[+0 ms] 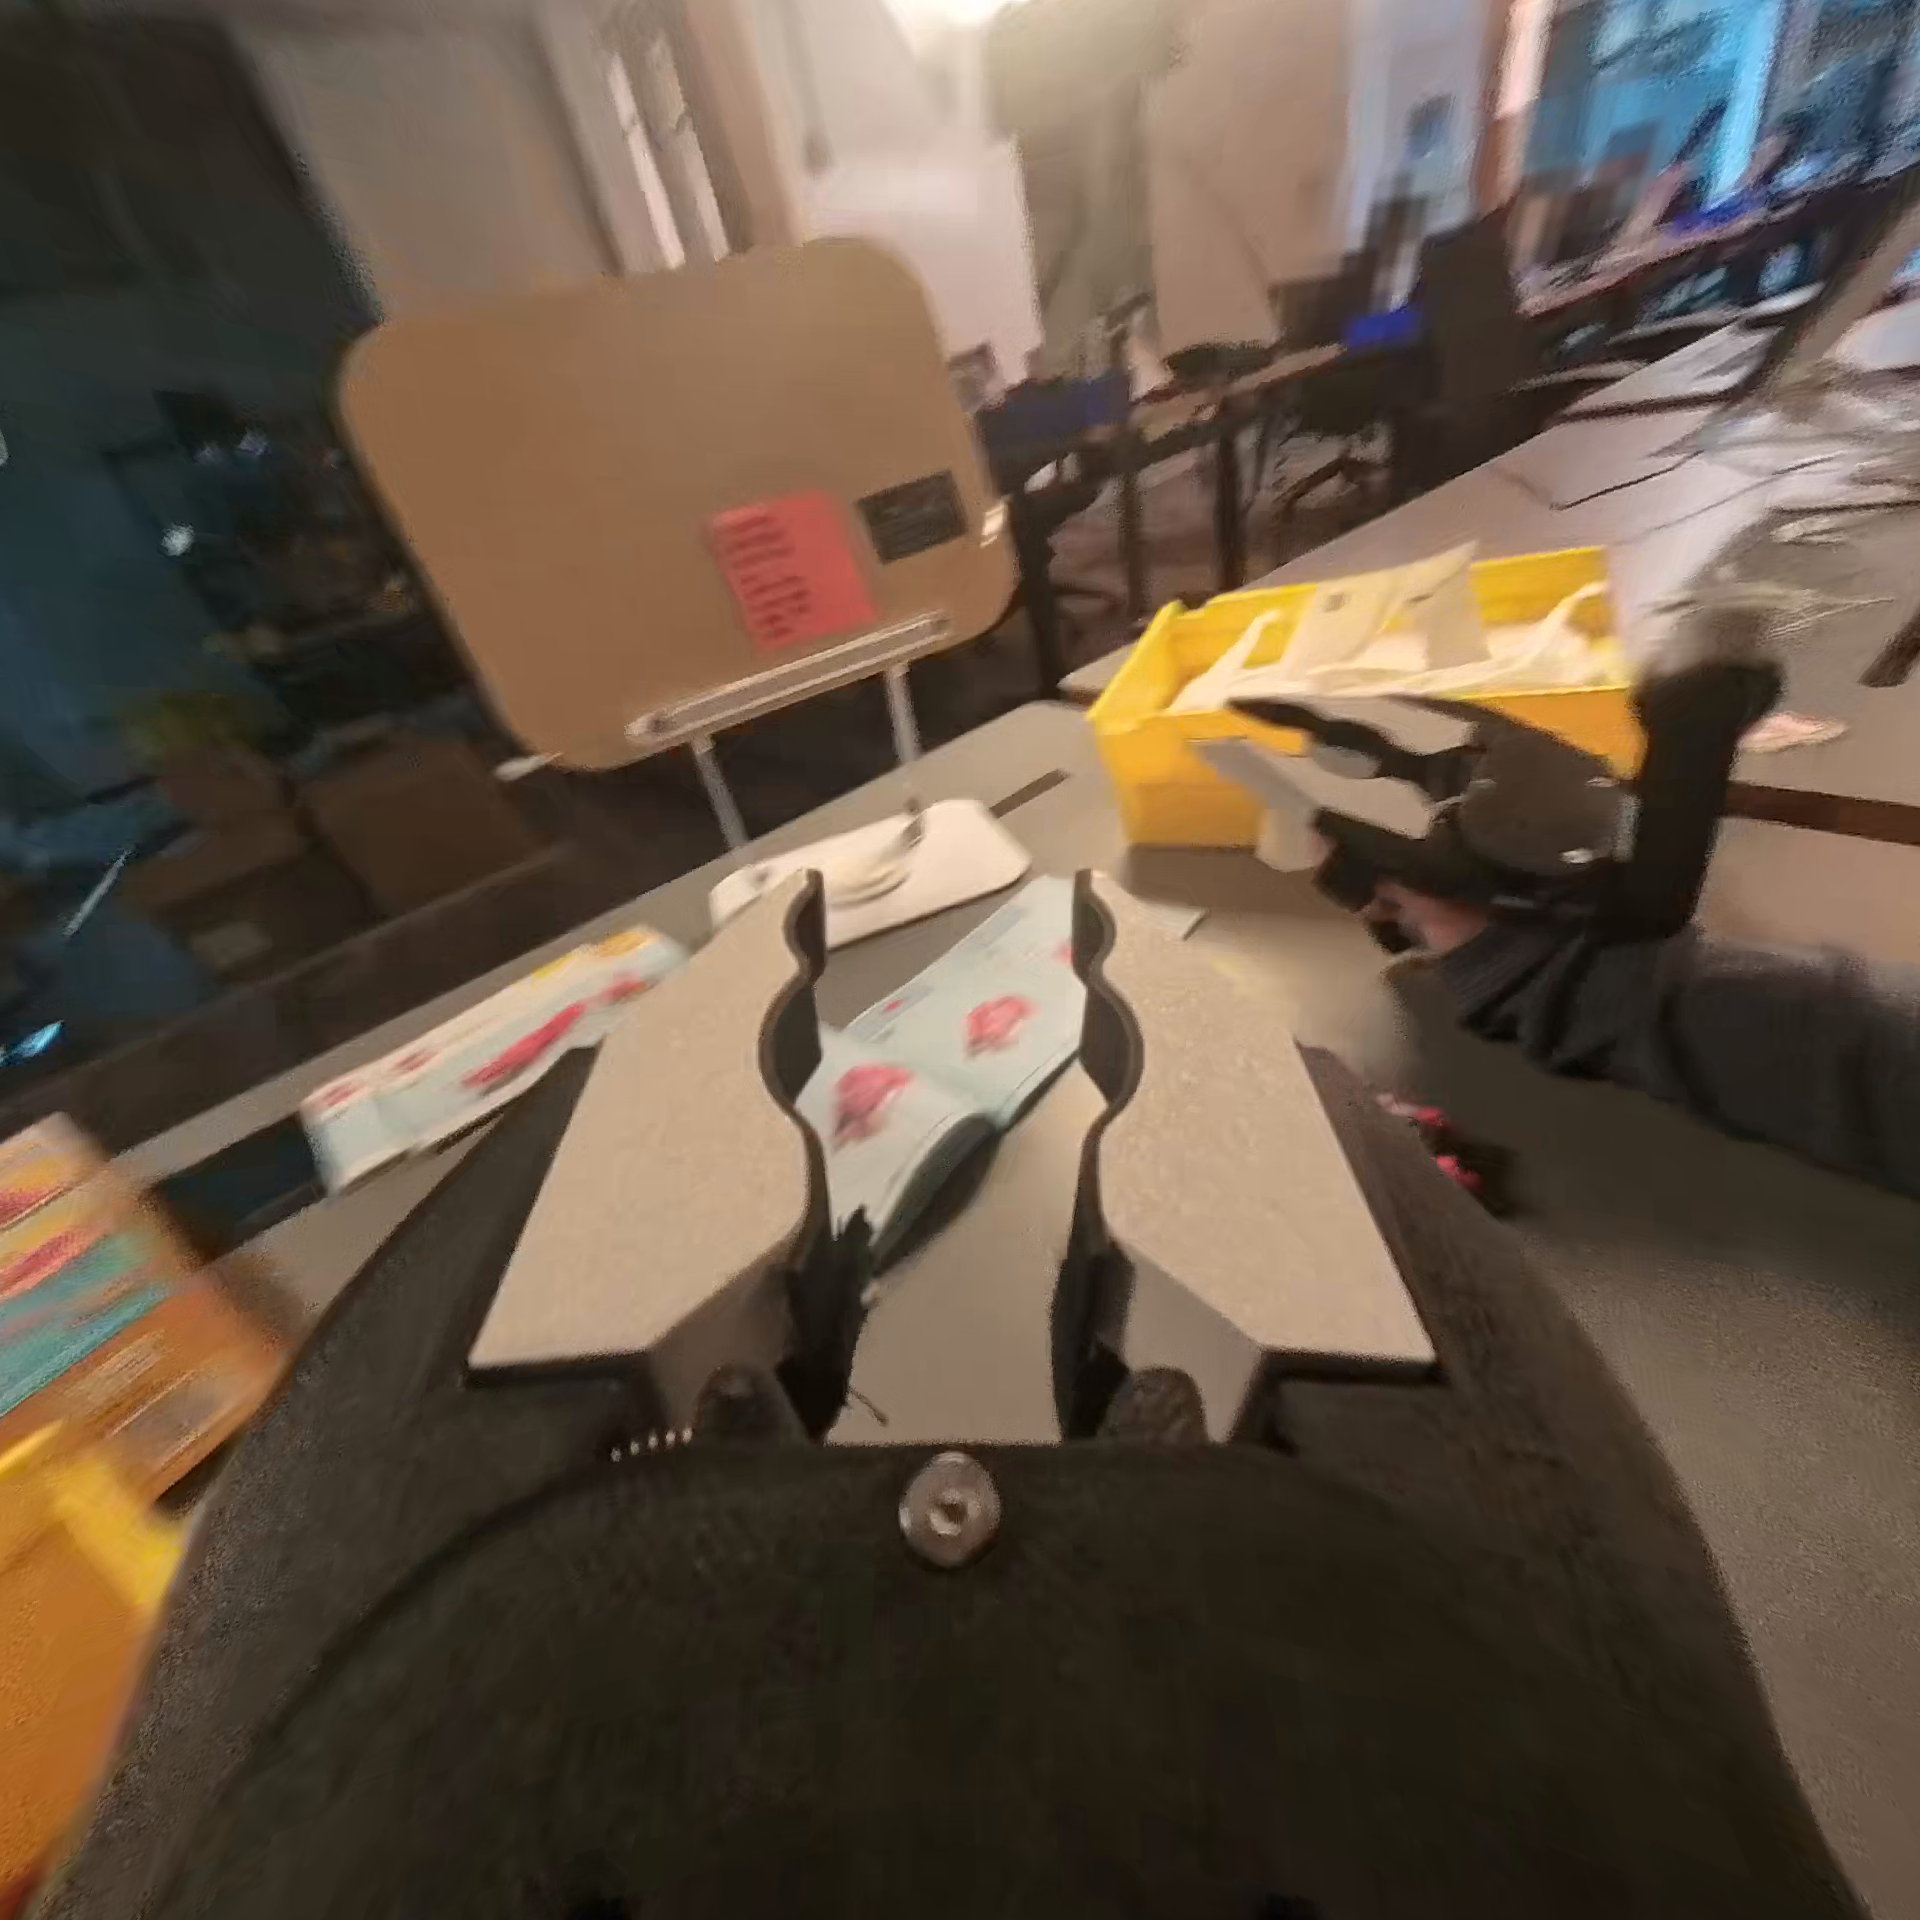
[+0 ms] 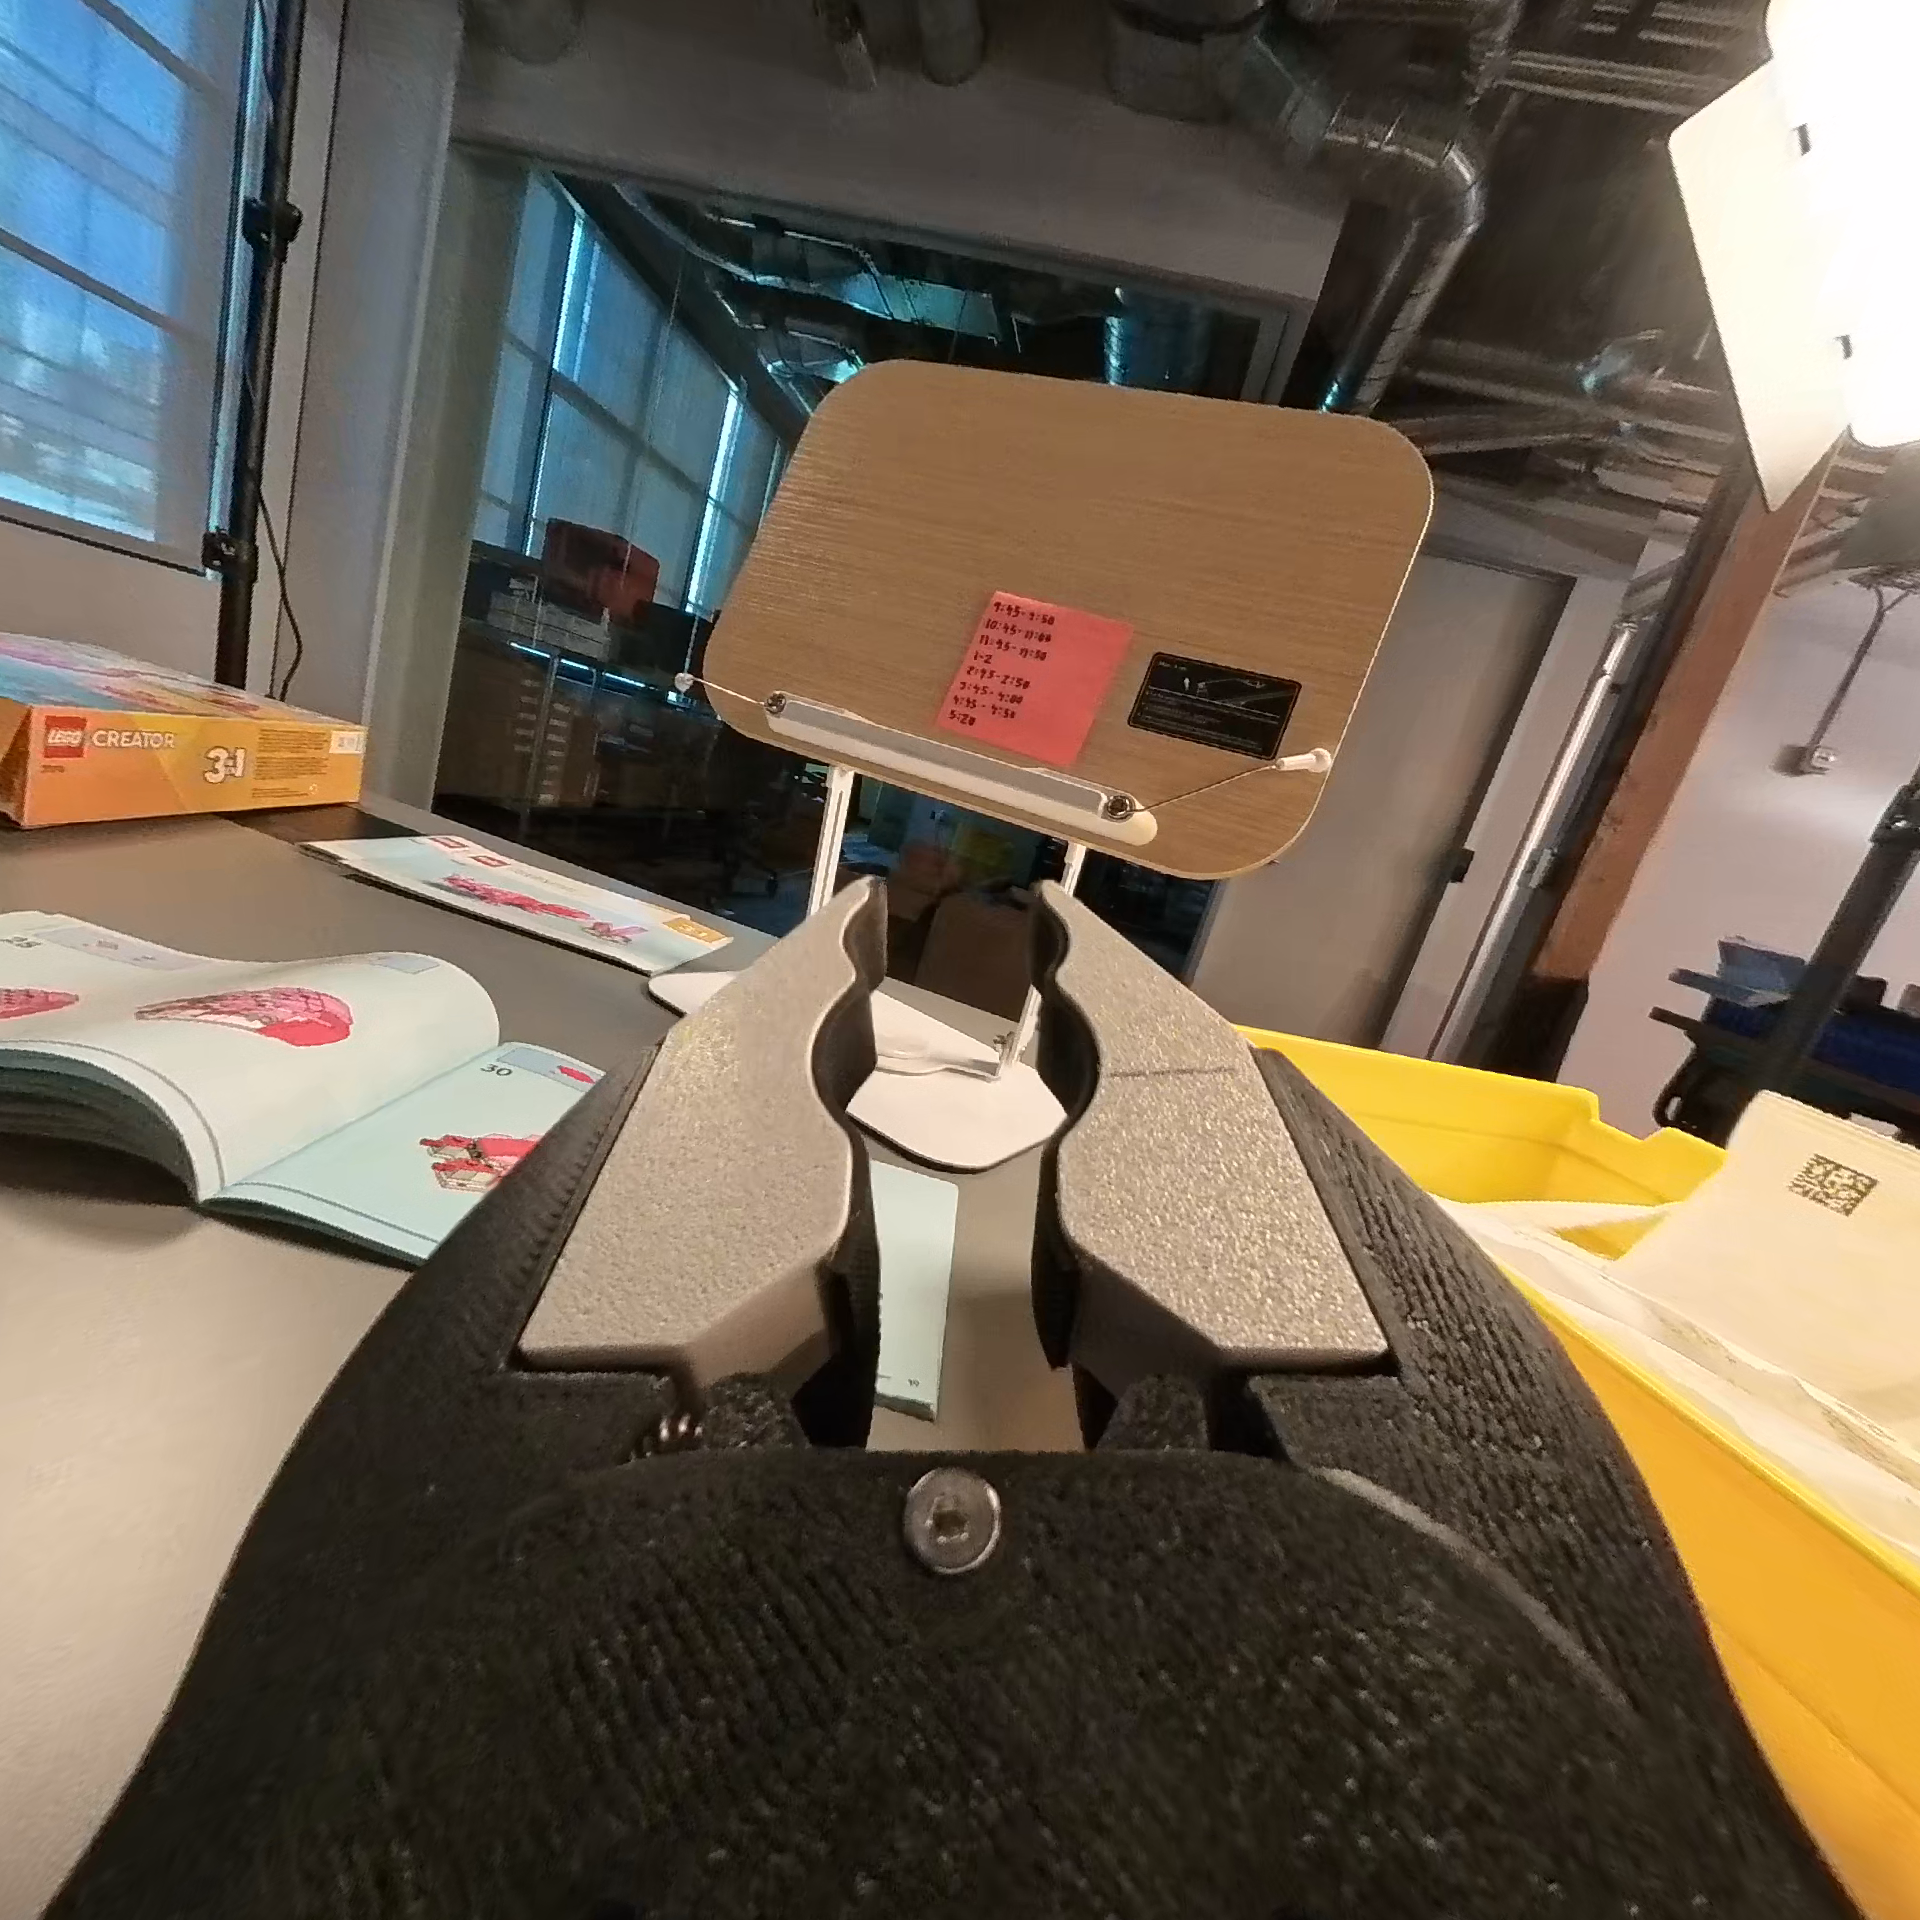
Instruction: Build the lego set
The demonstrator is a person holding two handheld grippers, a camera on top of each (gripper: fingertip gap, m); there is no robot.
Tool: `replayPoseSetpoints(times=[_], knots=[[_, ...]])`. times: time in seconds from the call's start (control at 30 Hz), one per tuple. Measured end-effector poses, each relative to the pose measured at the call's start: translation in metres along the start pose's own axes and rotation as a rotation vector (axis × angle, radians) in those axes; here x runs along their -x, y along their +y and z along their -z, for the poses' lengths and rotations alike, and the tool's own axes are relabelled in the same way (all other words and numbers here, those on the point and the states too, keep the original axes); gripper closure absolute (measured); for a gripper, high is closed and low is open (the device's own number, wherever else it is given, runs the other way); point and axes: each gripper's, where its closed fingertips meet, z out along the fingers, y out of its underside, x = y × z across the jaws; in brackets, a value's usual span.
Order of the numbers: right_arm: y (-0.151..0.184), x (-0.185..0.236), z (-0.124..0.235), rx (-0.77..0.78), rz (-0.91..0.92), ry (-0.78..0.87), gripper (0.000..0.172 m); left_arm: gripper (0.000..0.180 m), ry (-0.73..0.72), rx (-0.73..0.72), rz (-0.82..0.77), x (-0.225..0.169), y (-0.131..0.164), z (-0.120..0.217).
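Grey-fingered and parted, the left claw (image 1: 948, 894) hovers low over a grey worktop (image 1: 1621, 1351), its jaws apart with nothing pressed between them. An open booklet (image 1: 935, 1070) with pale blue pages and pink pictures lies on the worktop beneath and between its fingers (image 1: 686, 1122), not gripped. A second, closed booklet (image 1: 488, 1039) lies just to the left, and an orange box (image 1: 94, 1309) sits at the near left edge. The left wrist view is blurred.

The right claw (image 2: 958, 904) is held above the same worktop, jaws slightly apart and bare. Beyond its fingertips stands a wooden book stand (image 2: 1070, 582) on a white base (image 2: 956, 1122), bearing a pink note (image 2: 1034, 675) and a black label (image 2: 1214, 701). The open booklet lies to its left, with 1 corner under its left finger. A yellow bin (image 2: 1455, 1132) holding white paper bags (image 2: 1766, 1226) sits just to its right. In the left wrist view, this claw shows in front of the bin, held by a gloved hand (image 1: 1455, 914).
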Motion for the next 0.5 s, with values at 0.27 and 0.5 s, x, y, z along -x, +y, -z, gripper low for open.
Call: replayPoseSetpoints(times=[0.27,0.5], knots=[[-0.001,-0.002,0.0,-0.009,-0.027,0.002,0.148,0.167,-0.185,0.908,0.498,0.167,0.134,0.114],[-0.001,-0.001,0.0,-0.01,-0.032,-0.007,0.149,0.175,-0.341,1.306,0.719,0.203,0.233,0.172]])
